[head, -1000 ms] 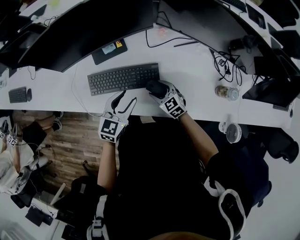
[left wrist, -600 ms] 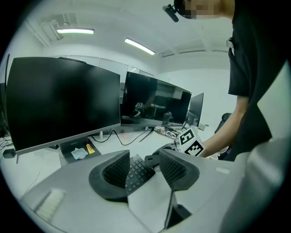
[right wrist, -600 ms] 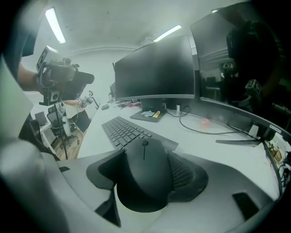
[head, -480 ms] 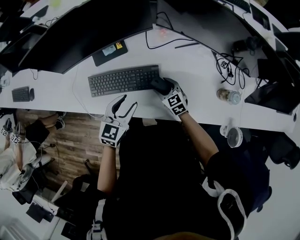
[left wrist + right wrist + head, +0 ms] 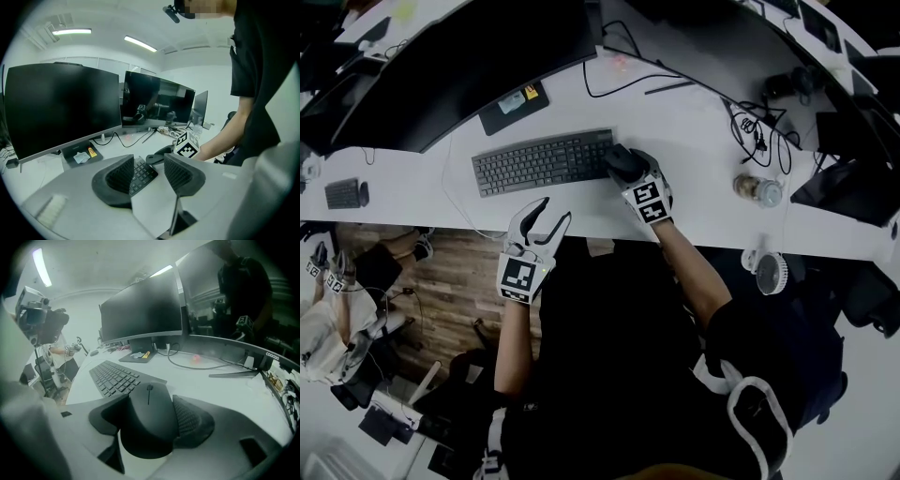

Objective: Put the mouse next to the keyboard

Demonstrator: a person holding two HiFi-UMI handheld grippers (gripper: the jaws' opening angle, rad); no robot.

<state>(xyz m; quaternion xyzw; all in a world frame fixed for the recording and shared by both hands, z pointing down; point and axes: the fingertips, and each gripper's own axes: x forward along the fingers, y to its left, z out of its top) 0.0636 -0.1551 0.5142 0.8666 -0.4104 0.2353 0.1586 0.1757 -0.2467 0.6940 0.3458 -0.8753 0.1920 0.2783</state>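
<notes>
Listing from the front edge outward: left claw [image 5: 553,212], jaws apart with nothing between the pads, poised over the near rim of the white desk [image 5: 694,141], short of the keyboard [image 5: 542,161]. Small fan [image 5: 766,265], at the desk's near edge, far right. Right claw [image 5: 624,169], jaws spread wide and clamped on the black mouse [image 5: 149,423], a ribbed pad pressed to each flank. Mouse position: just beside the keyboard's right end; whether it rests on the desk or is lifted off it cannot be told. Keyboard: dark, full-width, lying slightly aslant. Jar [image 5: 757,188], clear, well right of the mouse. Farther back: dark stand base [image 5: 517,101] carrying small stickers, black monitors [image 5: 487,56] above it, and loose black cables [image 5: 750,127] trailing across the desk's rear right.
</notes>
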